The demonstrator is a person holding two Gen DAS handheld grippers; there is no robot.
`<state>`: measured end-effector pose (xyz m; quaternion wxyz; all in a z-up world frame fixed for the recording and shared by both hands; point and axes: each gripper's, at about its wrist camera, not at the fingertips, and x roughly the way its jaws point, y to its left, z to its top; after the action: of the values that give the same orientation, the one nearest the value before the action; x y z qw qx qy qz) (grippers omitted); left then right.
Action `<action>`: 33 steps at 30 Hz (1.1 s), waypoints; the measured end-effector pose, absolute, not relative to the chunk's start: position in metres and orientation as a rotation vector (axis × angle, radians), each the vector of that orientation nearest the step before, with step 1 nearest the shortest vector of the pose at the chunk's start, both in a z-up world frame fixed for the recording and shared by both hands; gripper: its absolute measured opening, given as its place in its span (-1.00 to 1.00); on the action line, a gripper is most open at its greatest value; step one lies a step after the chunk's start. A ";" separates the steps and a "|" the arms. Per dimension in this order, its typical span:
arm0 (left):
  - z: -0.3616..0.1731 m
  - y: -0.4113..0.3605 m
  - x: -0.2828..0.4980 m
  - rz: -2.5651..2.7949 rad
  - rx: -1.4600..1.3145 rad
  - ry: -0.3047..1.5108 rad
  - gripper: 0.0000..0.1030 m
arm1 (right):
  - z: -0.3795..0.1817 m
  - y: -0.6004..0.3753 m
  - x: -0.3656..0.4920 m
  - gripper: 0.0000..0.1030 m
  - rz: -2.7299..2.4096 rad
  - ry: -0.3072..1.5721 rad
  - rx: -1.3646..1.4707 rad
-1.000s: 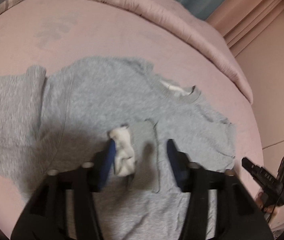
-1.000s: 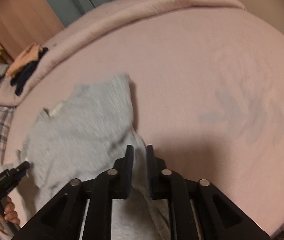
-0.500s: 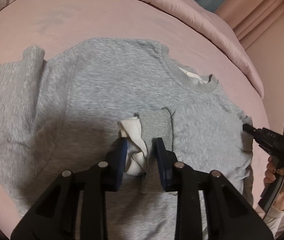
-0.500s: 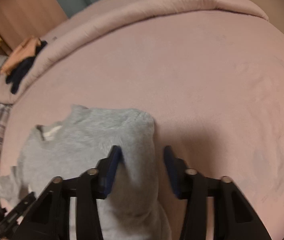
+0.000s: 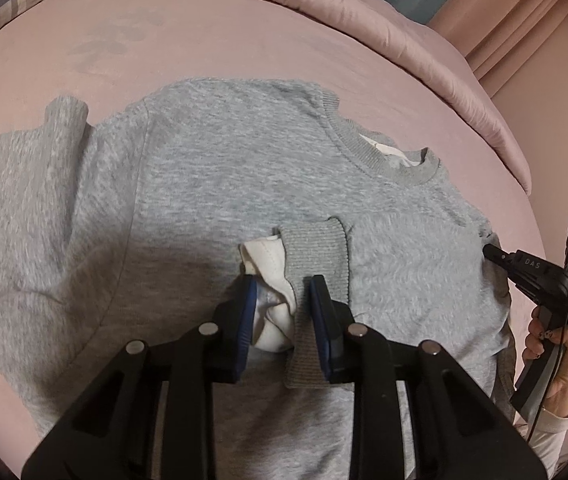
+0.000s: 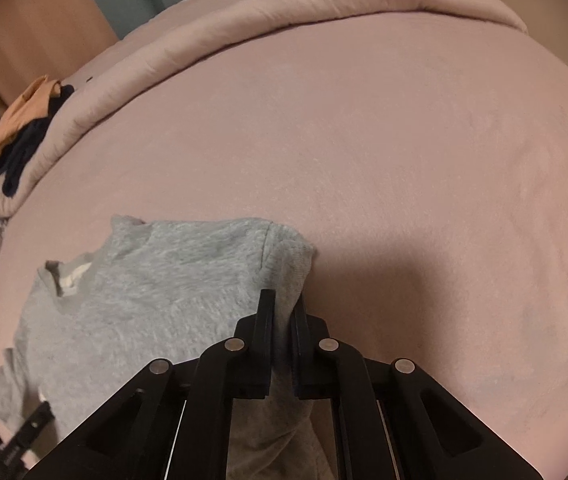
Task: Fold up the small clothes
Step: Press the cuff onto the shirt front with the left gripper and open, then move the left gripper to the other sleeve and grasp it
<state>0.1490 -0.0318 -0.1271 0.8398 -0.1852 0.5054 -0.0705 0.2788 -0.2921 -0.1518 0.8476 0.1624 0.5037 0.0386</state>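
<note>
Since a second earlier, both of my grippers had come in on the grey sweatshirt (image 5: 219,184): the left gripper (image 5: 279,304), then standing wide around the folded-in sleeve end, had narrowed onto it, and the right gripper (image 6: 283,316), which had swung across the bed (image 6: 404,160) to the garment's edge, had closed.

On the left, my jaws were clamped on the ribbed cuff (image 5: 316,248) and the white lining (image 5: 271,280) bunched beside it, both pinched between the blue pads (image 5: 249,304). That cuff lay on top of the sweatshirt's chest, just below the collar (image 5: 388,156) in the left wrist view. The sweatshirt itself lay spread flat on the pink bed, its other sleeve reaching off toward the left of that view.

On the right, my jaws were nearly together, with a fold of the sweatshirt's grey edge caught between them; the garment spread away to the left of the fingers in the right wrist view, and bare pink bedding lay to their right. From the left wrist camera I could see the right hand (image 5: 552,356) holding that gripper at the sweatshirt's far right side.

A rolled pink quilt (image 6: 284,12) ran along the far side of the bed, with a small heap of orange and dark clothes (image 6: 23,124) resting on it.
</note>
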 end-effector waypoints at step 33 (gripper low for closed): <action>-0.126 -0.050 0.130 -0.150 -0.385 1.095 -0.01 | -0.139 -0.318 0.164 -0.85 0.132 1.052 0.327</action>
<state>0.1305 -0.0504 -0.1263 0.8336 -0.1817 0.5168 -0.0709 0.1642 -0.3181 -0.1391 0.8501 0.1552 0.4993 0.0625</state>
